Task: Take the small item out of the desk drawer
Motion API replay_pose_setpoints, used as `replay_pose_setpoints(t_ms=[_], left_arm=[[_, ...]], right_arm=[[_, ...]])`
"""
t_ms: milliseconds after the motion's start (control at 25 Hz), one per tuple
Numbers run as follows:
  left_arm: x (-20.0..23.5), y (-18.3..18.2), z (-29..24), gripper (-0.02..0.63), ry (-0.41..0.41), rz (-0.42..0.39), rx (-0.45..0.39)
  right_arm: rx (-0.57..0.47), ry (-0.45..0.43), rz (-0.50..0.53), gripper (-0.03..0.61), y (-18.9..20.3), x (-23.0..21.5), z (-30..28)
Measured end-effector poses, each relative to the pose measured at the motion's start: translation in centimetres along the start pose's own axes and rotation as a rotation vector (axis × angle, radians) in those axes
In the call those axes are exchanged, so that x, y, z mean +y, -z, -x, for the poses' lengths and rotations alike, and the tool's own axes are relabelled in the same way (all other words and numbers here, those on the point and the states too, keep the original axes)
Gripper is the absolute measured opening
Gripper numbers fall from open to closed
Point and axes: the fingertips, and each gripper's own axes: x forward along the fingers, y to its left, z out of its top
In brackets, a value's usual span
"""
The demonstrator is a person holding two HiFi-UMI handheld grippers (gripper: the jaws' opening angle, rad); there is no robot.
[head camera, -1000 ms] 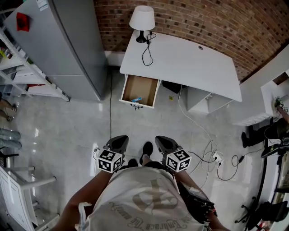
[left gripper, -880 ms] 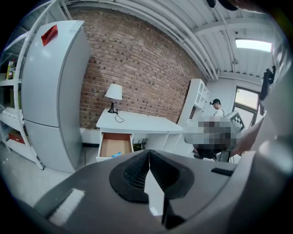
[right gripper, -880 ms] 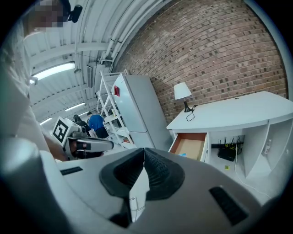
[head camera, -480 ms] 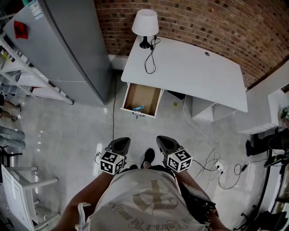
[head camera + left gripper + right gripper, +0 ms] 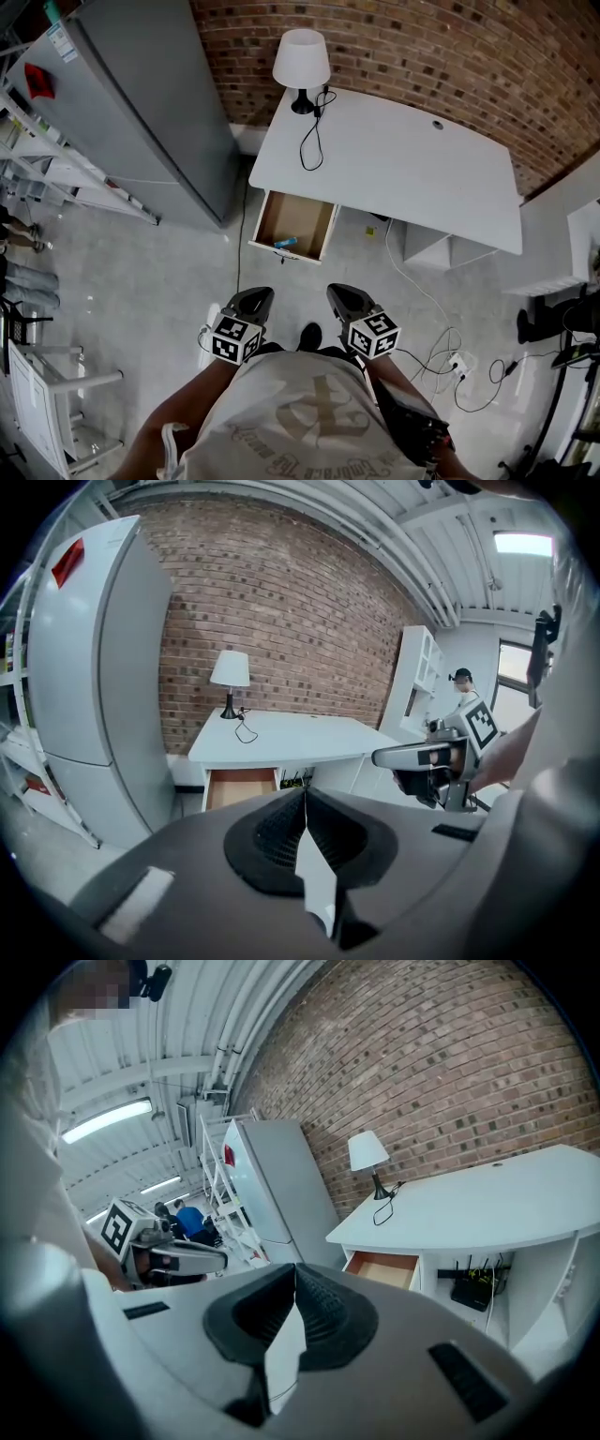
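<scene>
A white desk (image 5: 394, 155) stands against the brick wall, and its wooden drawer (image 5: 292, 225) is pulled open under the left end. A small blue item (image 5: 285, 242) lies near the drawer's front edge. My left gripper (image 5: 255, 294) and right gripper (image 5: 339, 292) are side by side in front of my body, well short of the drawer, both shut with nothing in them. In the left gripper view the shut jaws point at the drawer (image 5: 241, 787), with the right gripper (image 5: 433, 758) beside them. The right gripper view also shows the drawer (image 5: 382, 1267).
A tall grey fridge (image 5: 141, 103) stands left of the desk, with white shelving (image 5: 56, 178) beyond it. A white lamp (image 5: 301, 56) and its cord sit on the desk. Cables (image 5: 422, 291) and a power strip (image 5: 459, 361) lie on the floor at right.
The desk and open drawer have come closer and lower in the head view as I walked toward them. Both grippers stay shut and side by side.
</scene>
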Motion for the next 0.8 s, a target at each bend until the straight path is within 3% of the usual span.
replay_pose_setpoints(t_ms=[320,800], left_arm=[[-0.6,-1.5,-2.2,0.008,-0.025,-0.015,0.013],[-1.5,-2.1,-4.7,0.008,0.007,-0.038,0.035]], right_arm=[[-0.013,-0.021,0.006,0.006,-1.7,-3.0,-0.2],[-0.013,0.057,-0.028,0.006,-1.2,-6.6,1.7]])
